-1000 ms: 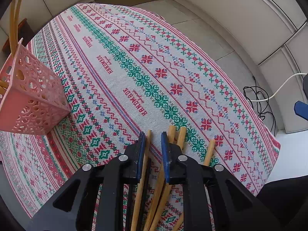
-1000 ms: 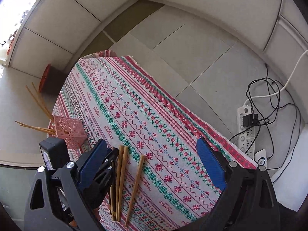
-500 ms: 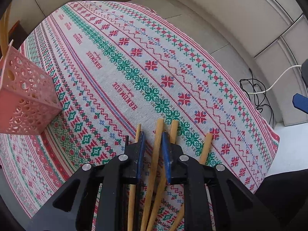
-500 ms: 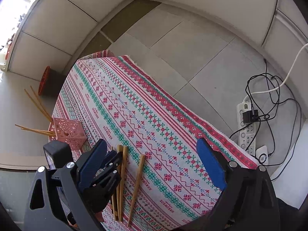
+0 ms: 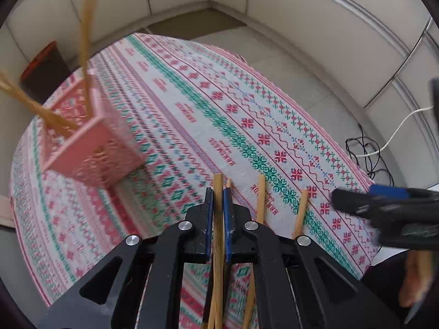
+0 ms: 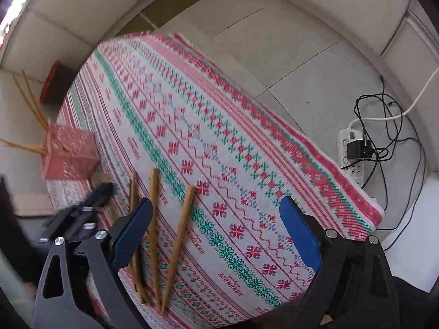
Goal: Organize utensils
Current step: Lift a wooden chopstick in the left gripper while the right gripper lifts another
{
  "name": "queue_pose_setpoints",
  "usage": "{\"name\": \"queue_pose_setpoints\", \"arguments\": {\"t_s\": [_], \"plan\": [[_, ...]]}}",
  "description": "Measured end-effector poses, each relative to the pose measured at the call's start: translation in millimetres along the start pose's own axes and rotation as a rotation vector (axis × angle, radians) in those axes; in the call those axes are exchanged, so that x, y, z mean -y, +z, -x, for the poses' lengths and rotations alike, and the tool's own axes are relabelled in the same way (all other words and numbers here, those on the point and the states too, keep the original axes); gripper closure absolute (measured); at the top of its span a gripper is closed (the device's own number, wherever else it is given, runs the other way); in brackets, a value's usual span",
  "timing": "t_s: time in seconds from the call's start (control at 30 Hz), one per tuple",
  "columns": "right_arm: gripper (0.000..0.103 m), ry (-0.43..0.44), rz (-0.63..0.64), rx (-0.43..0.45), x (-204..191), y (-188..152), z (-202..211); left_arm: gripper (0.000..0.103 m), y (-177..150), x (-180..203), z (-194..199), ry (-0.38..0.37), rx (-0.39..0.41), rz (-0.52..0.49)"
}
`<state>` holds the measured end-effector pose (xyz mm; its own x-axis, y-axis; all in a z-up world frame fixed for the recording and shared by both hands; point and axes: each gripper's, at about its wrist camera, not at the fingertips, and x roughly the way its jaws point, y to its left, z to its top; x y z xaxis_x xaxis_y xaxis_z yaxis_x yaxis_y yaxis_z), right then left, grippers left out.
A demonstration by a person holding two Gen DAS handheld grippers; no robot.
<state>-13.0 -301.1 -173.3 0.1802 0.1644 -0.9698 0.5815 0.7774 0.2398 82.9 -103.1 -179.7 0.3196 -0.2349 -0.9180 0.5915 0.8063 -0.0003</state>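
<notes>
Chopsticks (image 6: 178, 235) lie on patterned tablecloth (image 6: 219, 142) above tiled floor (image 6: 274, 41)

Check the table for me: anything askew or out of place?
Yes. Three chopsticks lie loose and splayed on the tablecloth, not in the pink holder. The sticks in the holder lean out unevenly. The left gripper is closing its jaws on one stick.

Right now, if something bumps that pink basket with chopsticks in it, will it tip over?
Possibly. The basket looks like thin perforated plastic, so probably light. Its chopsticks lean far beyond the rim, raising the weight. It would likely slide or tip.
</notes>
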Motion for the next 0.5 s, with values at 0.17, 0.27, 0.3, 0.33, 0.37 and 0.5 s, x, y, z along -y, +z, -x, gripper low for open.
{"name": "queue_pose_setpoints", "arguments": {"t_s": [0.17, 0.27, 0.3, 0.33, 0.37, 0.5], "plan": [[0.027, -0.076, 0.068, -0.041, -20, -15, -34, 0.097, -6, -18, 45, 0.033, 0.083, 0.023], [0.028, -0.114, 0.107, -0.010, -33, -22, -42, 0.097, -12, -24, 64, 0.049, 0.121, 0.030], [0.030, -0.131, 0.122, 0.004, -38, -26, -43, 0.097, -13, -25, 69, 0.056, 0.132, 0.032], [0.040, -0.143, 0.130, 0.020, -42, -29, -43, 0.097, -15, -28, 73, 0.059, 0.142, 0.036], [0.053, -0.168, 0.147, 0.044, -47, -33, -43, 0.097, -15, -29, 78, 0.061, 0.154, 0.040], [0.087, -0.176, 0.222, 0.098, -61, -44, -44, 0.097, -17, -32, 93, 0.061, 0.192, 0.054]]}}
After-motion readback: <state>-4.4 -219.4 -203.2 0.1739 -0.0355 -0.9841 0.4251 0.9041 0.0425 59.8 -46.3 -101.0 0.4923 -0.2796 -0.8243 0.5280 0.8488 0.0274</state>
